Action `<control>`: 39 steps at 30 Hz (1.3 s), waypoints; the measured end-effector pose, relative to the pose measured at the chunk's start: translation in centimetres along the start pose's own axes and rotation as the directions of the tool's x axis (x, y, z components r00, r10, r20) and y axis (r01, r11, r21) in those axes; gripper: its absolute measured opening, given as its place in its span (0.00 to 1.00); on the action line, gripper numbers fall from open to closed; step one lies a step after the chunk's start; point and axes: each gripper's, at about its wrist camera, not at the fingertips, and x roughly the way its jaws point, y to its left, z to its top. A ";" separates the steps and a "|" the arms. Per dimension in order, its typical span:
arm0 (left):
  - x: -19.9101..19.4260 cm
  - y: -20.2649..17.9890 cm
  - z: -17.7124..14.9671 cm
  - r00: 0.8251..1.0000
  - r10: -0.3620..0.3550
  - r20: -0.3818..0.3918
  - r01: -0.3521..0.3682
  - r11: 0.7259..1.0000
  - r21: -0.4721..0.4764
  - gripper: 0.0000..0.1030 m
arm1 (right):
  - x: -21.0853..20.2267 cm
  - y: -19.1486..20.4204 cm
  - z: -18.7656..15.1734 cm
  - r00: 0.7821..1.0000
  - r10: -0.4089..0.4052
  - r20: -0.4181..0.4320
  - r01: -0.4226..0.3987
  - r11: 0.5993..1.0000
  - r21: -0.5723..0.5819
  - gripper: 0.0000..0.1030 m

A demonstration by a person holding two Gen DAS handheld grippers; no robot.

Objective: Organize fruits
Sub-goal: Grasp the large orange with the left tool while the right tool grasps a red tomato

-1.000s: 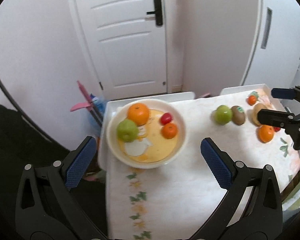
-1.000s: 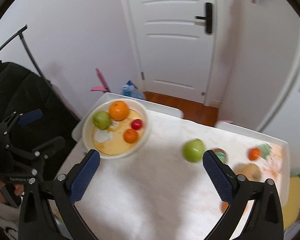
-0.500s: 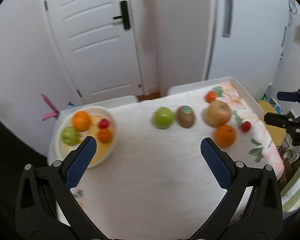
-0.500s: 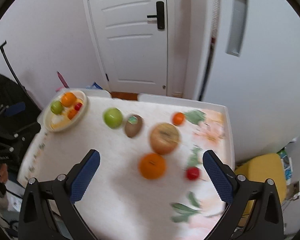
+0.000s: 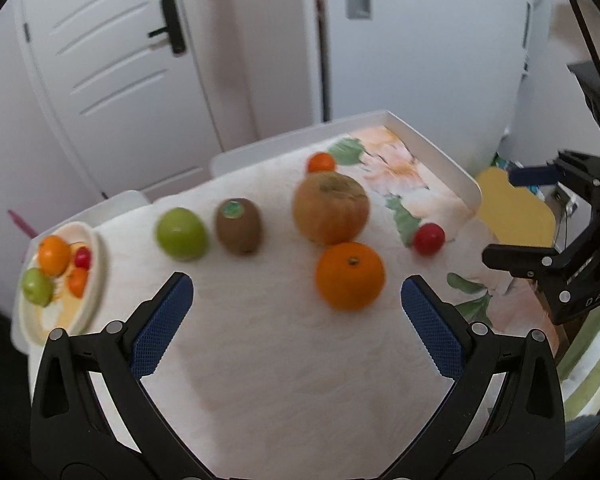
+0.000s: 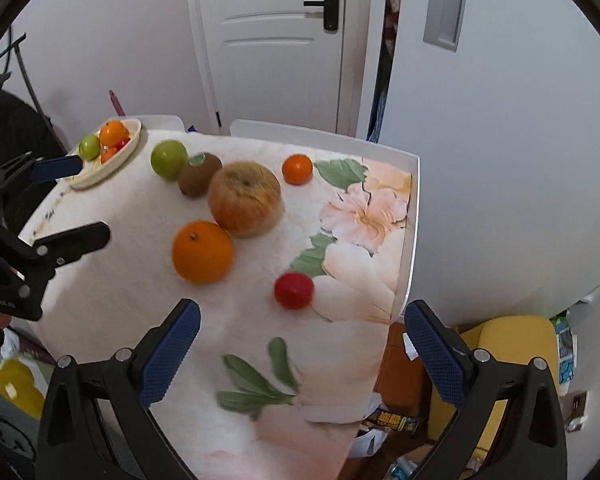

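Left gripper (image 5: 297,298) spread wide, nothing between the blue pads, hovering over the white cloth-covered table (image 5: 284,380). Right gripper (image 6: 302,326) equally wide and empty, hanging above the table's right edge, half over the floor clutter.

Loose fruit on the cloth: large orange (image 5: 350,276), big russet apple (image 5: 331,207) touching it just behind, kiwi (image 5: 238,225) with sticker, green apple (image 5: 181,233) beside the kiwi, small tangerine (image 5: 321,162) at the far edge, small red fruit (image 5: 429,238) on the floral print near the right rim. Cream plate (image 5: 94,280) at the far left corner already holds an orange, green apple, small red and small orange fruit.

Key relation: the large orange sits just ahead of the left gripper, right of its centre line, nearer the right pad; round, so no long axis to align. In the right wrist view the red fruit (image 6: 293,290) lies just ahead, roughly centred between the pads, with the orange (image 6: 202,251) further left. The plate is off to the left, so the left side is nearer the drop-off.

Judgement: next grab is likely the orange by the left or the red fruit by the right; can't tell which.
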 end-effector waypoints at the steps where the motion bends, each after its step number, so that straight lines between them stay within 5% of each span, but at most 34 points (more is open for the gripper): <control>1: 0.9 -0.6 -0.2 1.000 -0.003 -0.007 0.003 1.000 0.012 1.00 | 0.4 -0.3 -0.3 1.000 0.005 0.005 -0.005 1.000 -0.011 0.97; 9: 5.3 -2.5 -1.3 0.998 -0.022 -0.056 0.024 0.999 0.034 0.91 | 3.9 -0.9 -1.9 0.999 0.049 -0.006 -0.050 0.996 -0.072 0.82; 17: 7.6 -3.4 -1.5 0.996 -0.036 -0.087 0.040 0.998 0.043 0.62 | 6.1 -0.5 -2.6 0.996 0.089 -0.029 -0.092 0.991 -0.102 0.73; 24: 7.3 -3.6 -1.7 0.996 -0.008 -0.093 0.013 0.999 0.046 0.62 | 6.9 -0.6 -2.6 0.993 0.113 -0.043 -0.117 0.988 -0.102 0.60; 39: 5.9 -1.6 -3.5 0.992 0.043 -0.118 -0.046 0.999 -0.020 0.62 | 7.5 -0.4 -1.7 0.994 0.107 -0.007 -0.108 0.990 -0.088 0.50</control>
